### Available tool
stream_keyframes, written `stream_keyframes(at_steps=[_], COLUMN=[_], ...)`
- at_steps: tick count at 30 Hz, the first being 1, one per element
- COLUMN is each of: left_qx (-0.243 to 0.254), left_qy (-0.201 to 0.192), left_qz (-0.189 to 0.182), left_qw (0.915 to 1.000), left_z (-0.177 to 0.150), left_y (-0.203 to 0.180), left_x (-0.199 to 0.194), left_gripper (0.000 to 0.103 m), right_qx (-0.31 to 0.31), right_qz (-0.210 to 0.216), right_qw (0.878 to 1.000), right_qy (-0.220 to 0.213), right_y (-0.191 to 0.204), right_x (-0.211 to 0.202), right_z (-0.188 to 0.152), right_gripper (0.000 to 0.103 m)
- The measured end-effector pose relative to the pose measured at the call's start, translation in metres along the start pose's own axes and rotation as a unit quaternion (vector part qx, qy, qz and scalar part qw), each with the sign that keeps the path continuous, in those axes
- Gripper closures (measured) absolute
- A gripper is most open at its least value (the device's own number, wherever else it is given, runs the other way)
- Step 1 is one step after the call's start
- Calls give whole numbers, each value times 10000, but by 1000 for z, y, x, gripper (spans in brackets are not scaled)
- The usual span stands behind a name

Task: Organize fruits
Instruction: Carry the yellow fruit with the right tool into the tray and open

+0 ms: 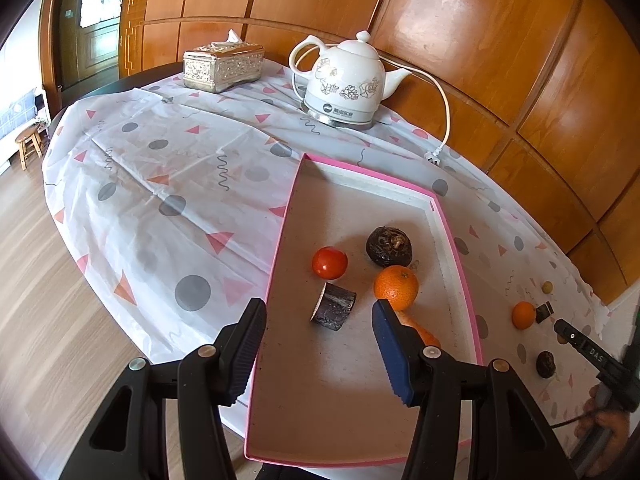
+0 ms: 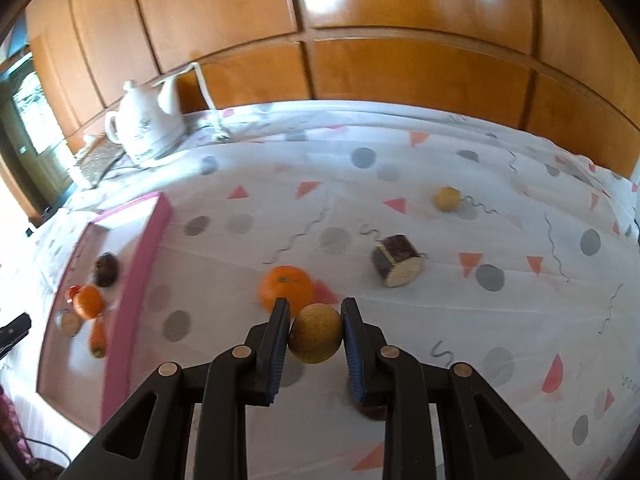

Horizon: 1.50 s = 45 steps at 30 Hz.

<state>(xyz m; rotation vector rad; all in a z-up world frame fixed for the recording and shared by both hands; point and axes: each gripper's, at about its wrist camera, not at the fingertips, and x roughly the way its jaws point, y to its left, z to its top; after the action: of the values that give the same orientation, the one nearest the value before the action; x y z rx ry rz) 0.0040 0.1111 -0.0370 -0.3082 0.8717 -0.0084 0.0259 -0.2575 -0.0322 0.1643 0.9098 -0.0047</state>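
Right wrist view: right claw [image 2: 315, 330] clamped on one brownish round fruit [image 2: 316, 339], lifted above surface [image 2: 400, 312]. Left claw [image 1: 319, 330] partly open, empty, over pink tray [image 1: 460, 276]. Tray: one tomato [image 1: 329, 263], one orange [image 1: 396, 287], one dark fruit [image 1: 389, 246], one cane piece [image 1: 333, 307].

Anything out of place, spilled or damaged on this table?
Nothing spilled or broken. The kettle's plug lies loose on the tablecloth, unplugged. An orange and a cut dark stalk piece sit outside the pink tray.
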Motion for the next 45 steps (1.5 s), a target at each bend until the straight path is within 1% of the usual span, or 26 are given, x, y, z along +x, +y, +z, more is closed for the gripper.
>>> stream_keyframes(at_steps=[9,15,19,23,26,29,35,39,45], left_qx=[-7,-64,-93,-123,-139,-141,-167,-183,-165], left_qy=[-34,-70,-89,-91,-76,-79,-74,-86,-68], left_qz=[-23,-20,-25,-32,-40,-44,-54,-49,-50], left_qw=[10000,10000,9999,9999,9999,9999,9998,9998,9998], left_z=[0,0,1,1,0,0,0,0,-1], left_y=[0,2,3,5,6,6,8,9,9], left_x=[-3,-5,-6,-6,-6,-5,-5,-5,-5], left_gripper=[47,47,47,47,47,47,47,47,47], right_qx=[-511,-846,-1264,-1823,-2168,-2442,-2801,-2855,-2791], right_qz=[649,1122,1449,1749,1889,1897,1751,1653,1556], right_qw=[9965,9897,9809,9667,9563,9483,9393,9388,9421], right_qy=[145,260,300,407,522,712,926,993,1014], right_y=[48,83,114,148,168,184,203,206,205], right_x=[-7,-10,-15,-17,-15,-6,11,21,28], right_z=[-12,-19,-24,-32,-41,-50,-60,-62,-59], right_gripper=[77,77,77,77,77,77,77,77,77])
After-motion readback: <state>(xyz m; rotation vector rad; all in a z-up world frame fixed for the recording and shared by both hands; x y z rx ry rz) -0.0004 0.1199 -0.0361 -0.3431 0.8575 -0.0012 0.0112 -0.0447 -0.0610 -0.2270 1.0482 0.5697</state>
